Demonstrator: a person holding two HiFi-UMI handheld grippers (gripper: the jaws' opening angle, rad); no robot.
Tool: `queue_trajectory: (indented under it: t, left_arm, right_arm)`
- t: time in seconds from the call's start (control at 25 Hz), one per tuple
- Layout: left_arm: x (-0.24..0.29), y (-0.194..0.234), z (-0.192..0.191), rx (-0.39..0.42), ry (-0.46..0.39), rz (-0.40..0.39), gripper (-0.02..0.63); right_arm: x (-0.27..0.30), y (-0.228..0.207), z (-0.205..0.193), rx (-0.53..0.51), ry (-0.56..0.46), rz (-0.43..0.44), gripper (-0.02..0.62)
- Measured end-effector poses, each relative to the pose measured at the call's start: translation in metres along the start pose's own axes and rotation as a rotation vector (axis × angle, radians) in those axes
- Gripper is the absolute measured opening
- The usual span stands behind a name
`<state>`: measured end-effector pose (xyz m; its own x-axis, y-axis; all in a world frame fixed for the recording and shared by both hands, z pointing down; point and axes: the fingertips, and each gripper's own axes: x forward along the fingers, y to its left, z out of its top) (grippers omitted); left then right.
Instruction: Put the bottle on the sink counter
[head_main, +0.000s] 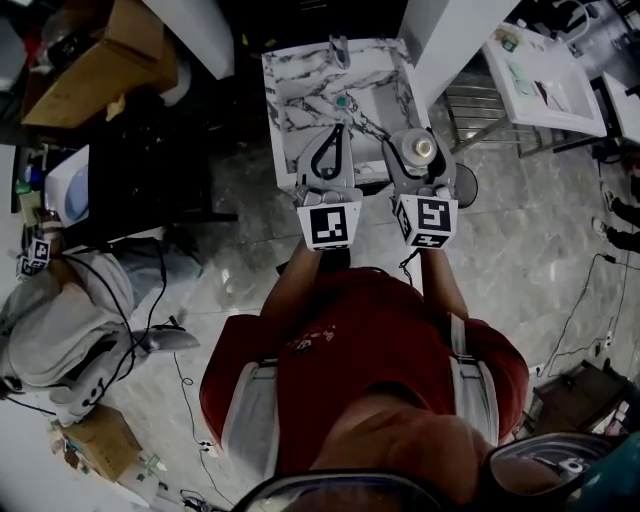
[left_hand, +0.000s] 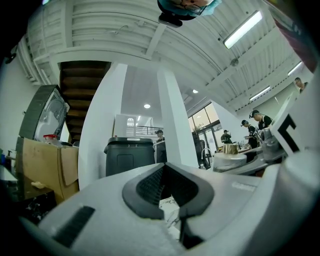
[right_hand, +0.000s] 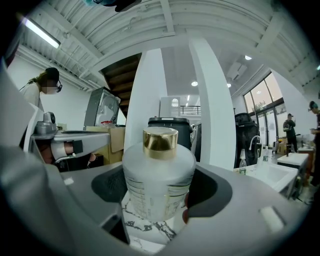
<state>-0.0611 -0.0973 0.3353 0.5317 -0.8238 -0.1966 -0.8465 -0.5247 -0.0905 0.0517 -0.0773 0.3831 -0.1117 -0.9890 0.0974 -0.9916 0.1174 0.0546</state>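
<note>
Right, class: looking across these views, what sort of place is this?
Probably a workshop or test hall, not a home: a freestanding marble sink counter stands on open floor, cardboard boxes and loose cables lie about, and strip lights line a bare ribbed ceiling.

Head view: dim and underexposed, with a faint sheen on the floor (head_main: 520, 260). Gripper views: brighter, lit by ceiling strip lights (left_hand: 242, 29) and windows (right_hand: 260, 95), with strong fisheye curvature and dark corners. The near bottle (right_hand: 159, 180) appears slightly soft, and its gold cap (right_hand: 160, 140) glints.
</note>
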Motion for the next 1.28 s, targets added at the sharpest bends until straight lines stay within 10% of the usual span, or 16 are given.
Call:
queue_trajectory:
  t: [1.28]
  left_arm:
    - [0.102,0.049,-0.015,0.058,0.012,0.047,0.002]
  right_arm:
    - [0.12,-0.039,0.011,0.023,-0.016,0.031,0.341]
